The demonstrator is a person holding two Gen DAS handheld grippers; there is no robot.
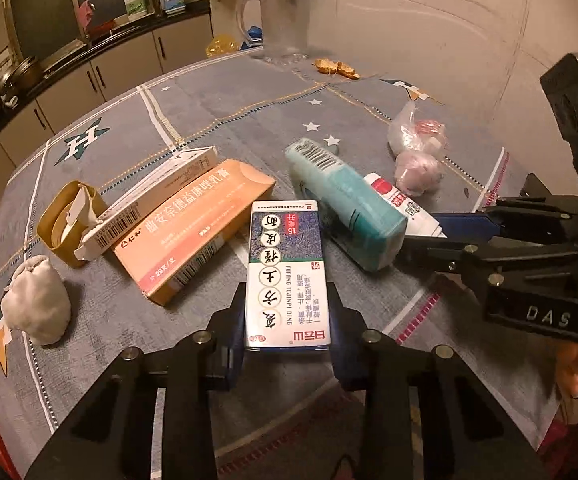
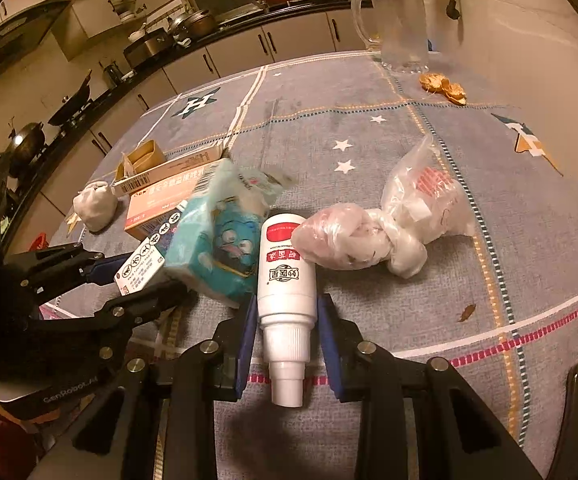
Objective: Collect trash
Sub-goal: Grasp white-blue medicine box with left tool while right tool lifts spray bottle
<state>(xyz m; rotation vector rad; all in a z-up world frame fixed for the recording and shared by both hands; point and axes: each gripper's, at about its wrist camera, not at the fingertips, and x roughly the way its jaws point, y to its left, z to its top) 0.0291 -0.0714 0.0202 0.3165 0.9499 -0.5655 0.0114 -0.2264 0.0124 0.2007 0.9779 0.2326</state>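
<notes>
A white-and-blue medicine box (image 1: 287, 276) lies on the grey tablecloth (image 1: 249, 120), and my left gripper (image 1: 287, 320) is shut on its near end, blue pads pressed against both long sides. In the right wrist view the same box (image 2: 141, 266) sits in the left gripper (image 2: 129, 276). A white plastic bottle (image 2: 287, 280) with a red label lies cap toward me. My right gripper (image 2: 287, 320) is shut on its lower body. In the left wrist view the right gripper (image 1: 437, 236) holds the bottle (image 1: 401, 204) from the right.
A teal tissue pack (image 1: 345, 204) lies between the two held items. An orange box (image 1: 193, 228), a long white box (image 1: 157, 196), a tan carton (image 1: 65, 220) and a white wad (image 1: 37, 300) sit left. A knotted plastic bag (image 2: 389, 220), orange peel (image 2: 445, 88) and a glass mug (image 2: 401, 24) lie farther back.
</notes>
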